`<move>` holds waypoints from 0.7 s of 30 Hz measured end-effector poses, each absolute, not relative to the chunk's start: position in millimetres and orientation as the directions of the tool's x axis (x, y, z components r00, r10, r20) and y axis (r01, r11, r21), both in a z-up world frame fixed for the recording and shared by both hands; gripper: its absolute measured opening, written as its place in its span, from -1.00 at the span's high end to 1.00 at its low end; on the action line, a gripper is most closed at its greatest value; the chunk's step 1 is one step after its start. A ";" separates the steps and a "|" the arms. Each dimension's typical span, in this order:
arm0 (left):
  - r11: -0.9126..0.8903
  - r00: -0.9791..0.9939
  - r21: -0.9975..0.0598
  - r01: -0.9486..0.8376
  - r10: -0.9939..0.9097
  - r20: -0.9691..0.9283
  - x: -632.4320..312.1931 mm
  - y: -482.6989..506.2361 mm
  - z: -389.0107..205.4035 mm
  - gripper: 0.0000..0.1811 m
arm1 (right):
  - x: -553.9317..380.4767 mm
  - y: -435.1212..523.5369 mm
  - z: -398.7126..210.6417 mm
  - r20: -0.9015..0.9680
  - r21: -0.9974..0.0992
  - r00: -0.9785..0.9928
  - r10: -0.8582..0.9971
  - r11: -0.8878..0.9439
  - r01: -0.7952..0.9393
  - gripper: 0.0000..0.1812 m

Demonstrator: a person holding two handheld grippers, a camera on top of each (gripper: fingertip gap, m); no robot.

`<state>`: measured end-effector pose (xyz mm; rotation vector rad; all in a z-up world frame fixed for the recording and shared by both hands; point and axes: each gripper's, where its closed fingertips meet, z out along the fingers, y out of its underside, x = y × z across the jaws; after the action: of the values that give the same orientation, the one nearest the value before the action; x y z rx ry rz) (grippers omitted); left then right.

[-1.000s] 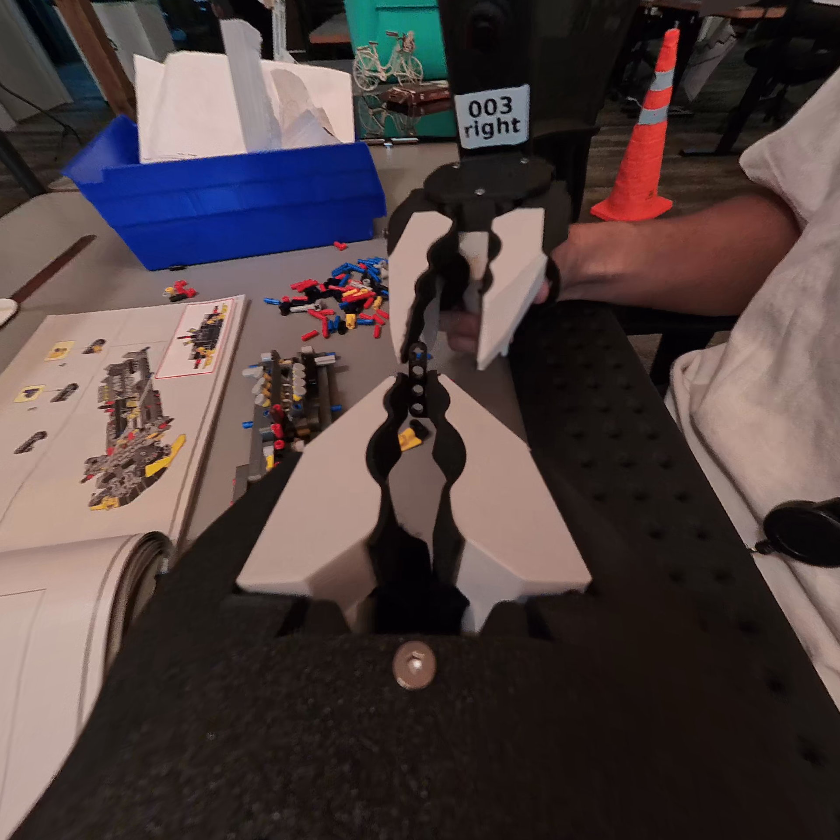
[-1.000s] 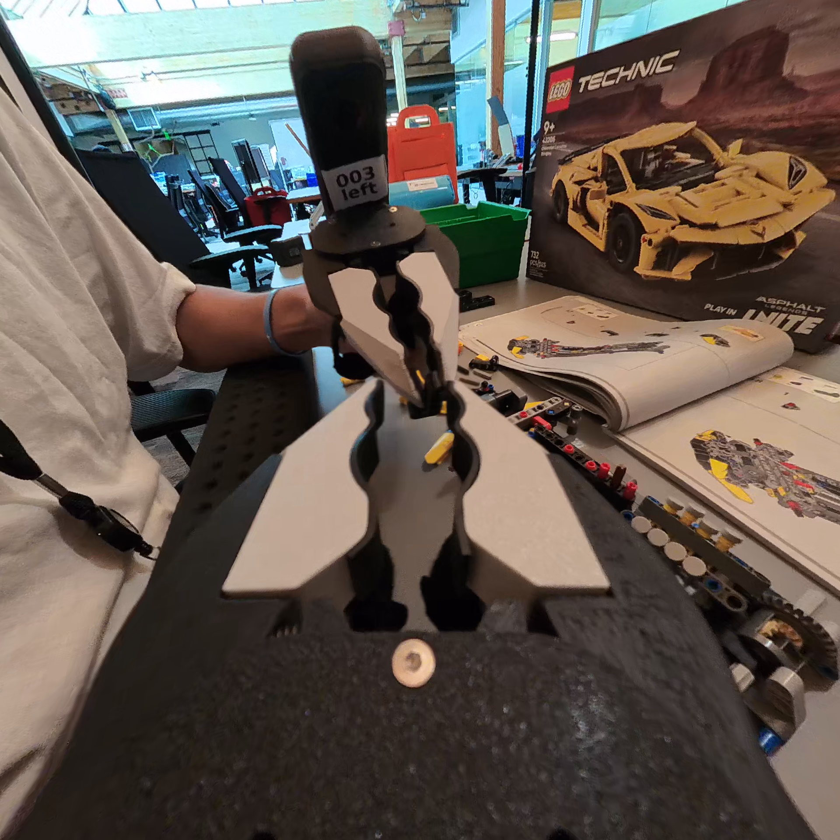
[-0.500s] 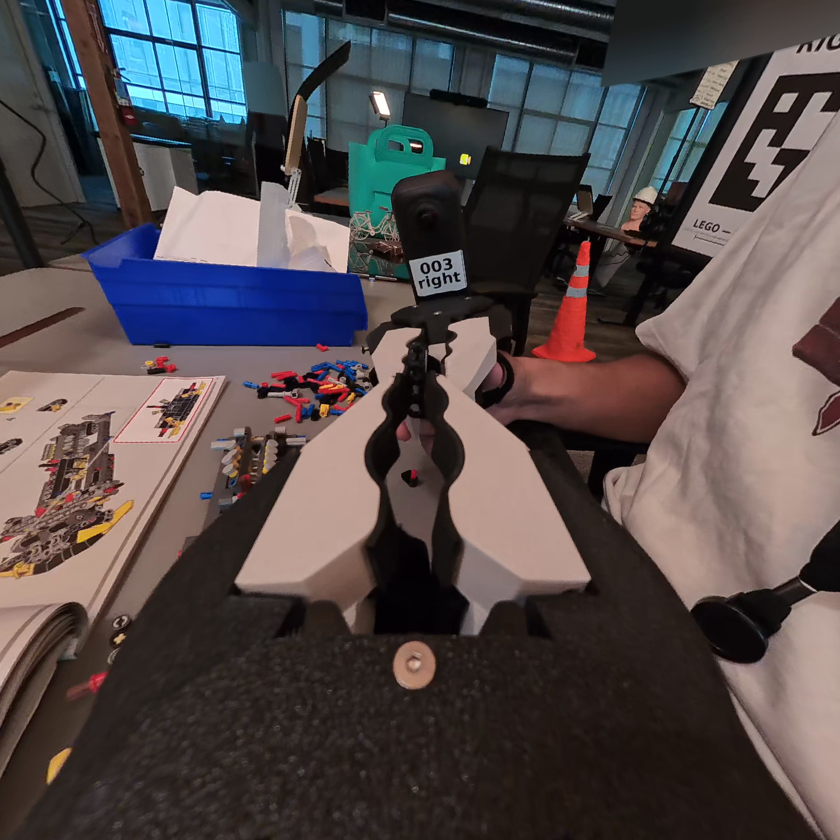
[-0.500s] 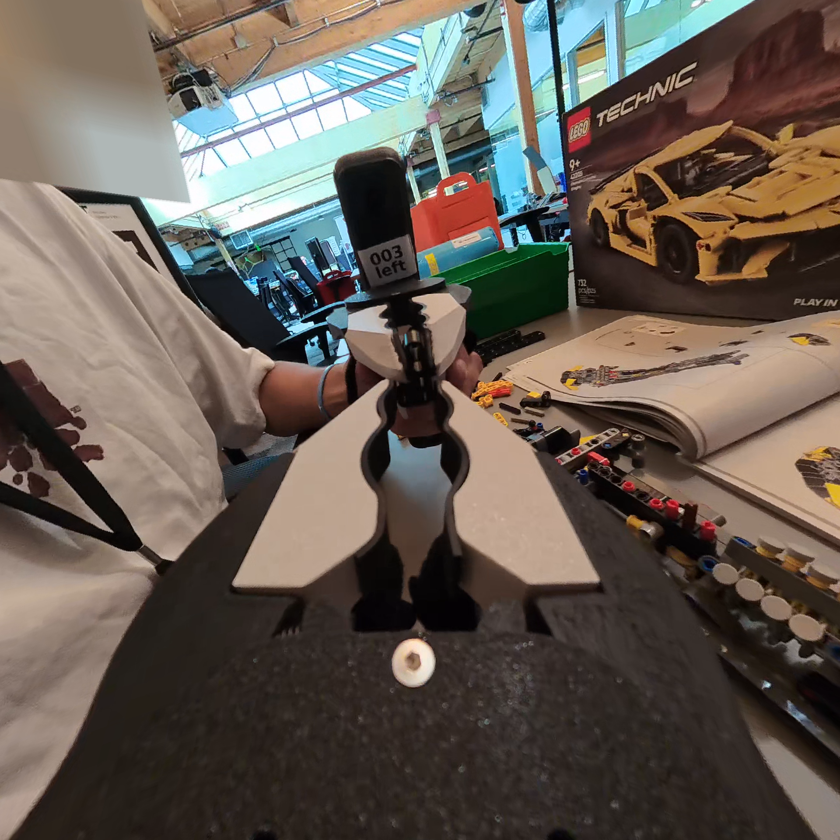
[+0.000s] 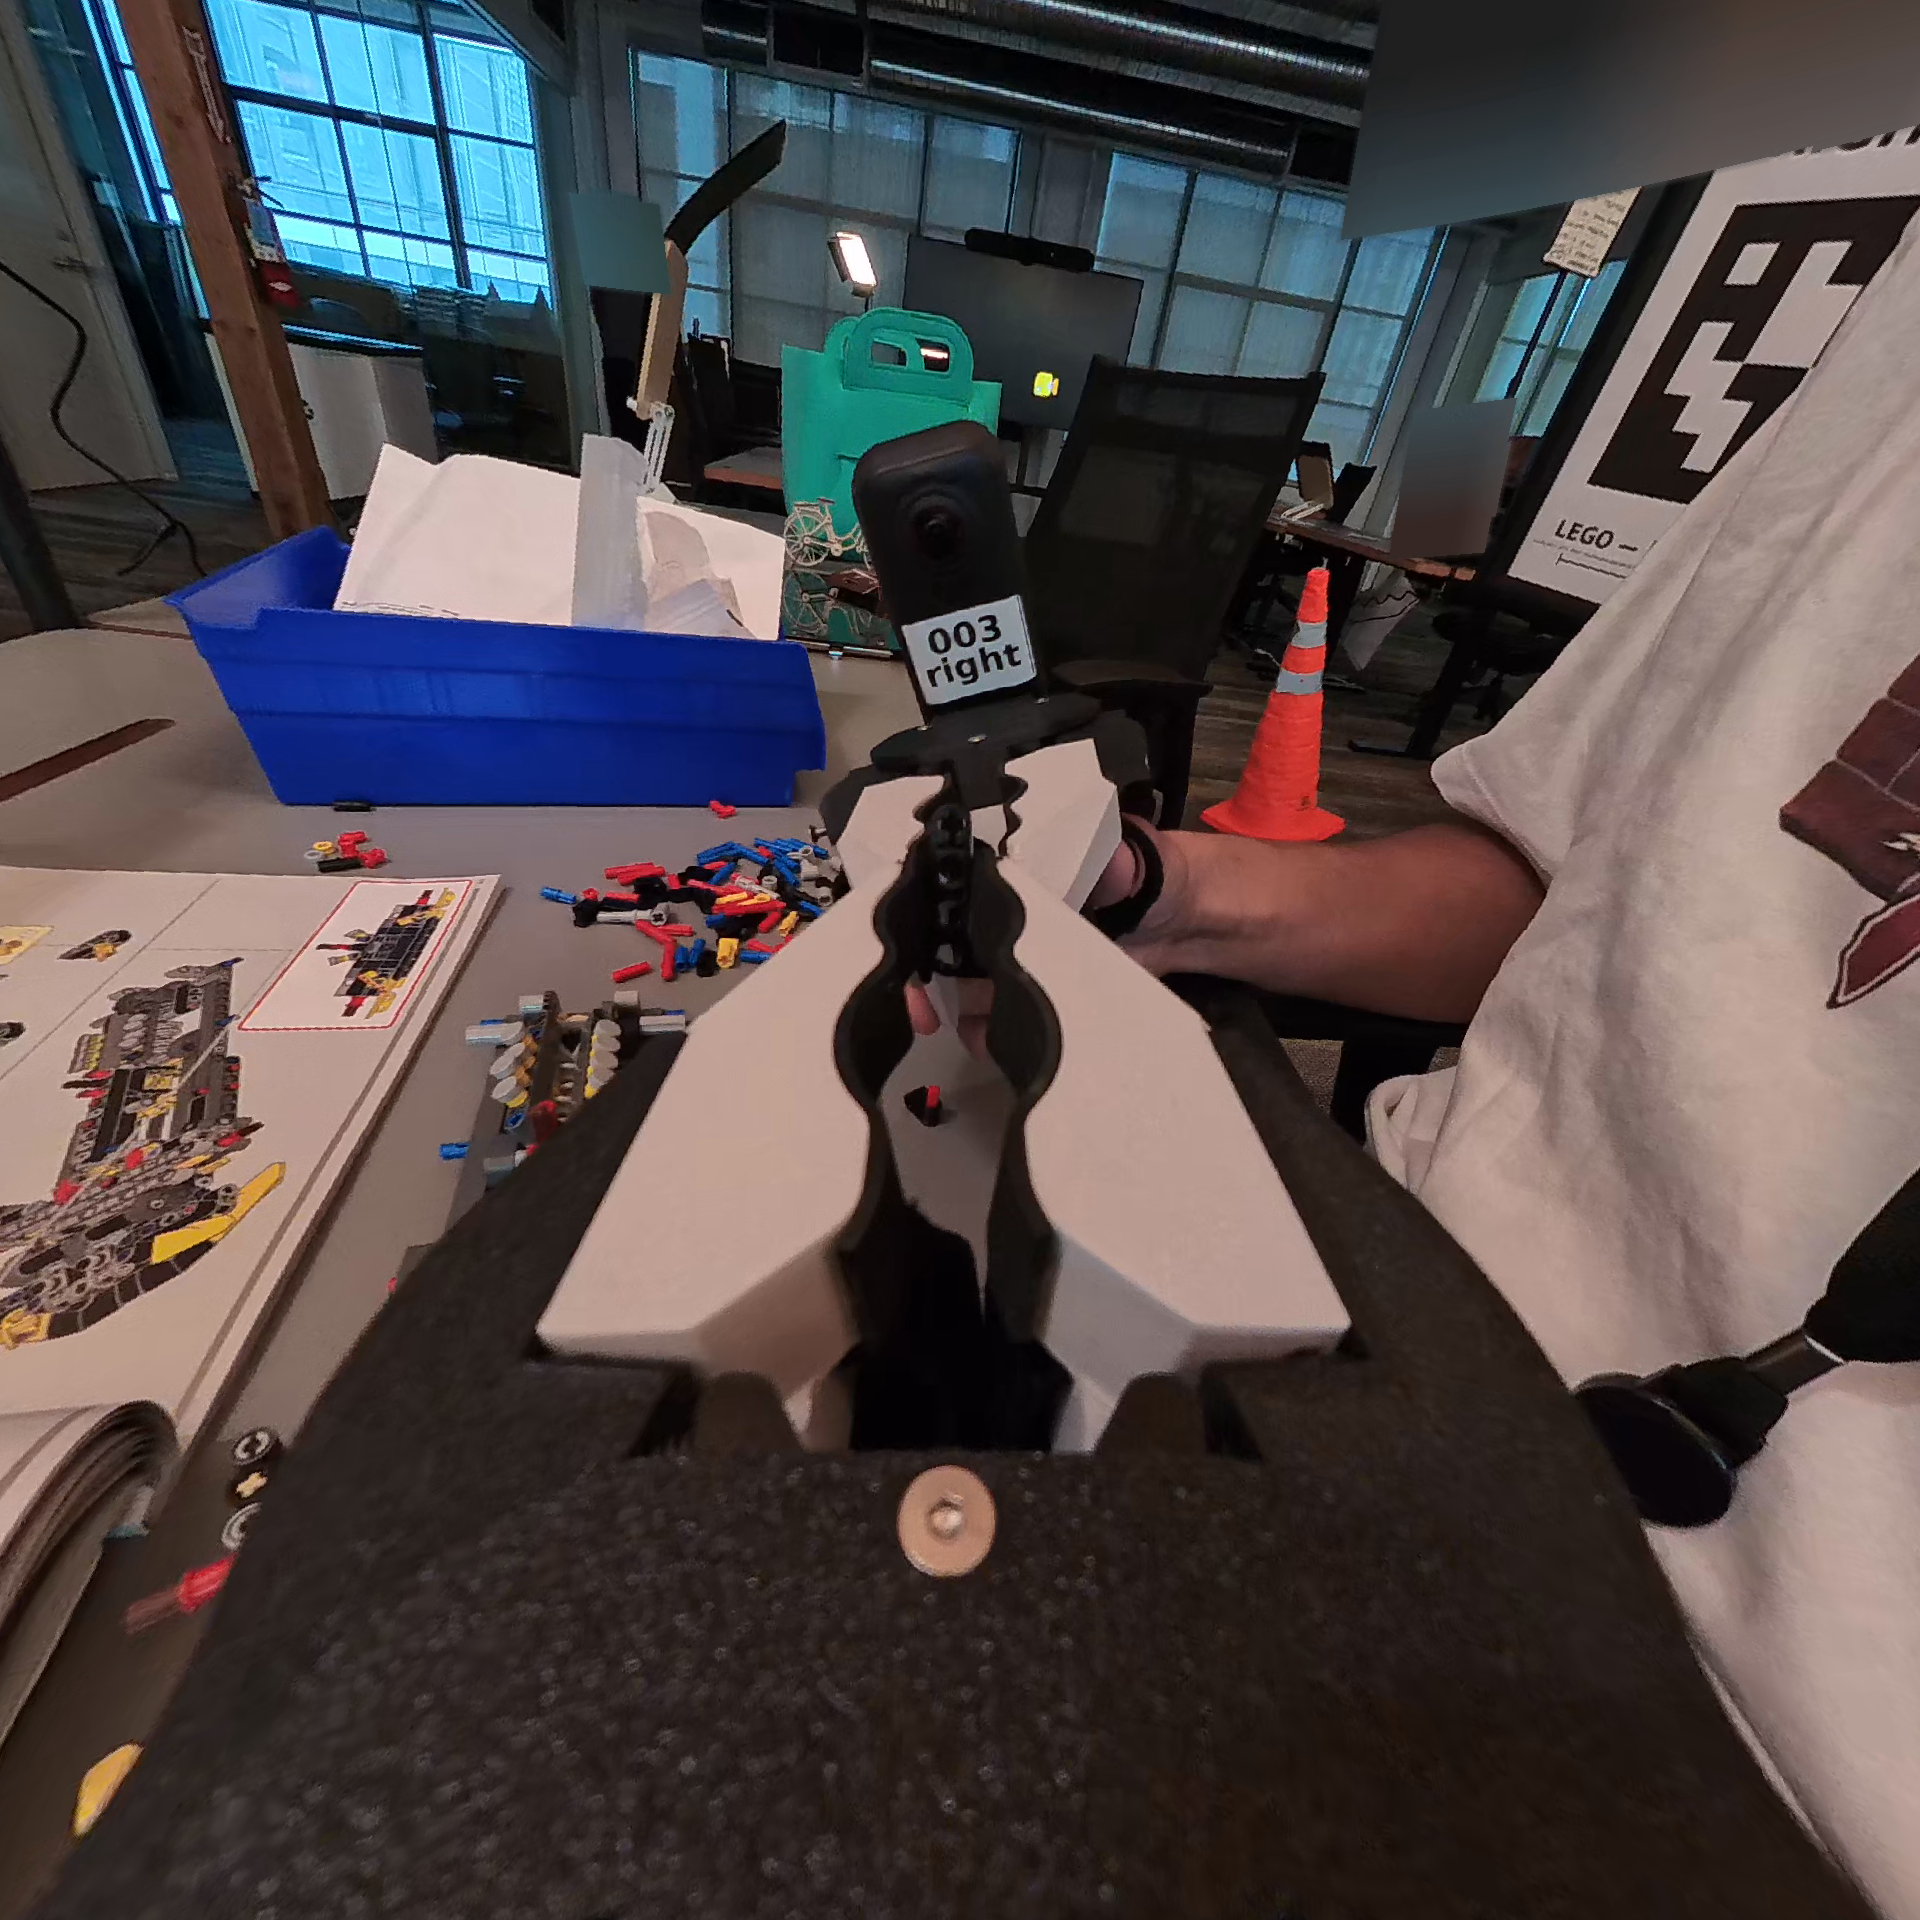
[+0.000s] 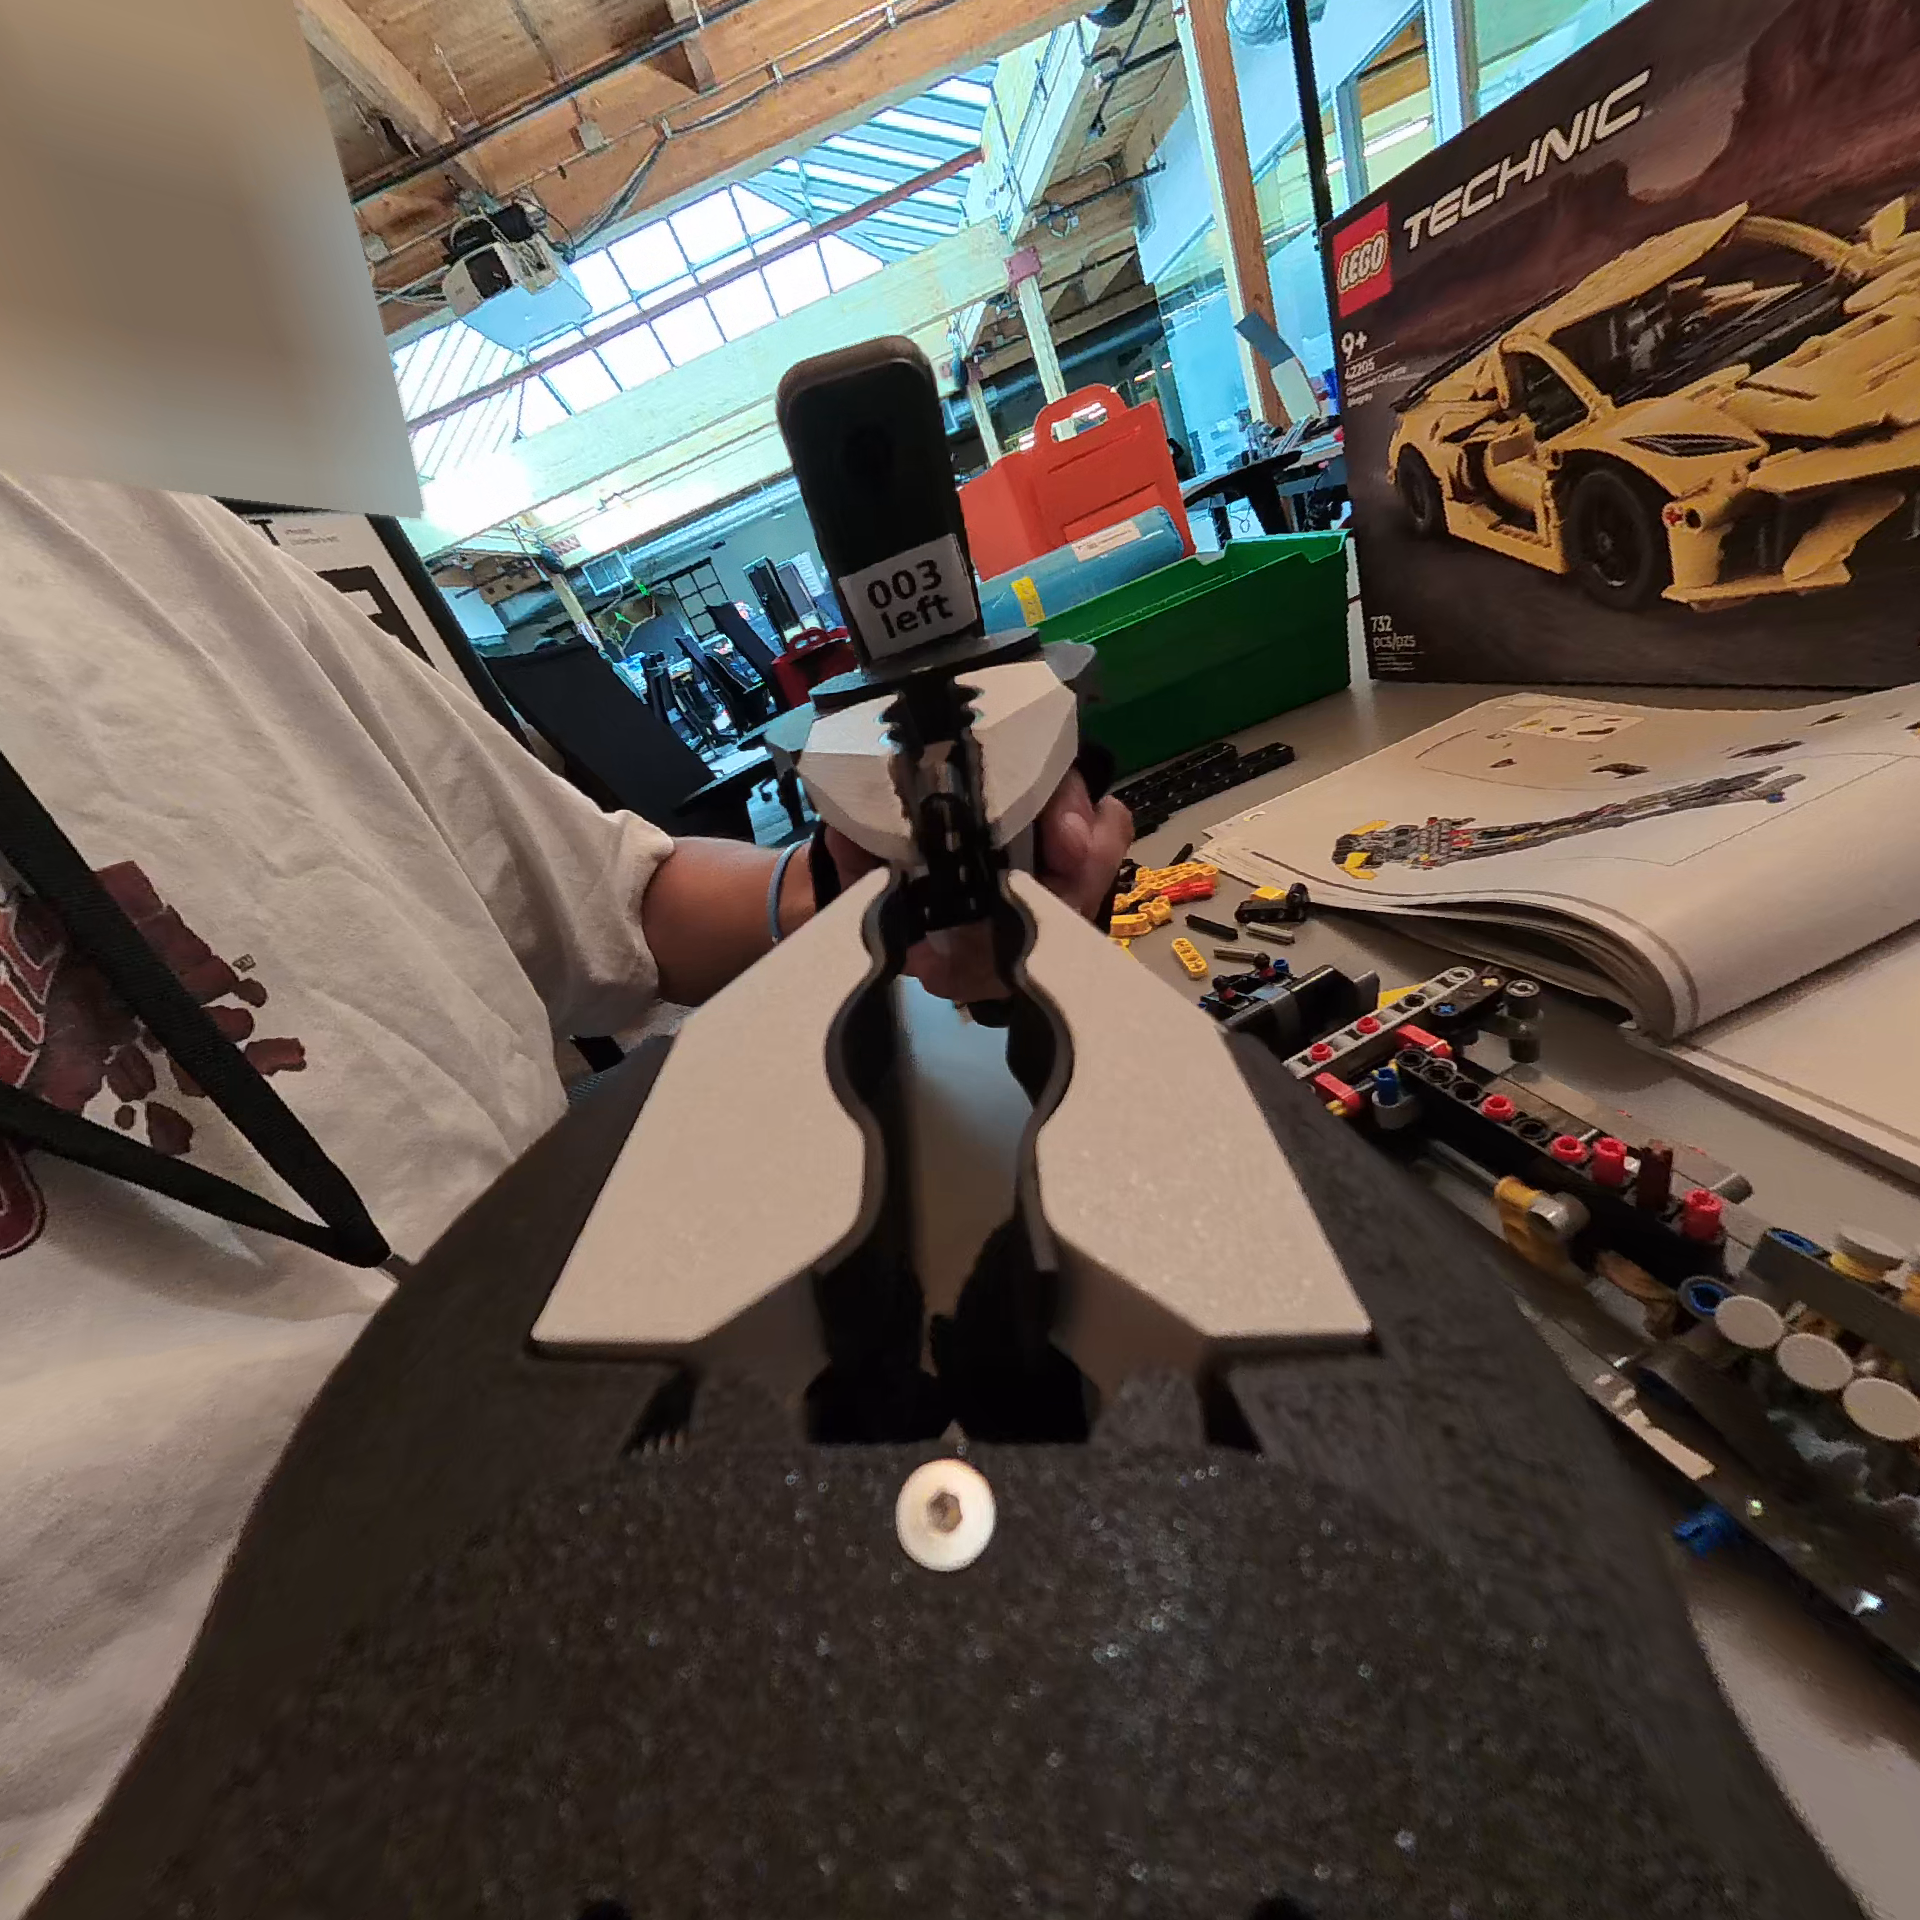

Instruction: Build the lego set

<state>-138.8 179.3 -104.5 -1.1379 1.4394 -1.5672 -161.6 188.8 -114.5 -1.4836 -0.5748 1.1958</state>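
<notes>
Blue bin (image 5: 499,696), orange cone (image 5: 1283,748) with grey bands, green bin (image 6: 1195,634), yellow car on the dark box (image 6: 1662,343), grey surface (image 5: 499,862), white fingers (image 5: 748,1143).

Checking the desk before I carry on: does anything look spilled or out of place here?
Mostly tidy. Loose small pieces lie scattered on the table in front of the blue bin, a working pile rather than a spill.

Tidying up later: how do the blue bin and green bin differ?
The blue bin has white paper sticking out; the green bin hides its contents. The blue bin sits behind loose pieces; the green bin sits beside the set box. Both are open-topped plastic bins.
</notes>
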 end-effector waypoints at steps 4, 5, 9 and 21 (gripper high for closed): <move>-0.126 -0.354 -0.991 -0.055 -0.925 0.137 -138.6 179.7 -103.6 0.93 | -162.9 189.1 -118.3 -0.375 -0.924 0.375 0.848 -0.306 -0.231 0.84; -0.130 -0.355 -0.990 -0.048 -0.924 0.139 -138.9 179.6 -102.0 0.93 | -164.5 188.7 -120.8 -0.375 -0.924 0.375 0.847 -0.313 -0.217 0.84; -0.110 -0.359 -0.992 -0.062 -0.925 0.125 -139.8 178.9 -102.6 0.94 | -165.8 188.5 -122.3 -0.370 -0.927 0.378 0.848 -0.312 -0.208 0.84; -0.045 -0.337 -0.997 -0.064 -0.939 0.064 -140.1 180.0 -104.6 0.93 | -164.0 188.1 -120.6 -0.378 -0.923 0.371 0.848 -0.316 -0.219 0.84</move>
<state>-140.1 180.0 -104.6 -1.1085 1.4771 -1.4775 -164.0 188.1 -120.6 -1.5183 -0.5903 1.2013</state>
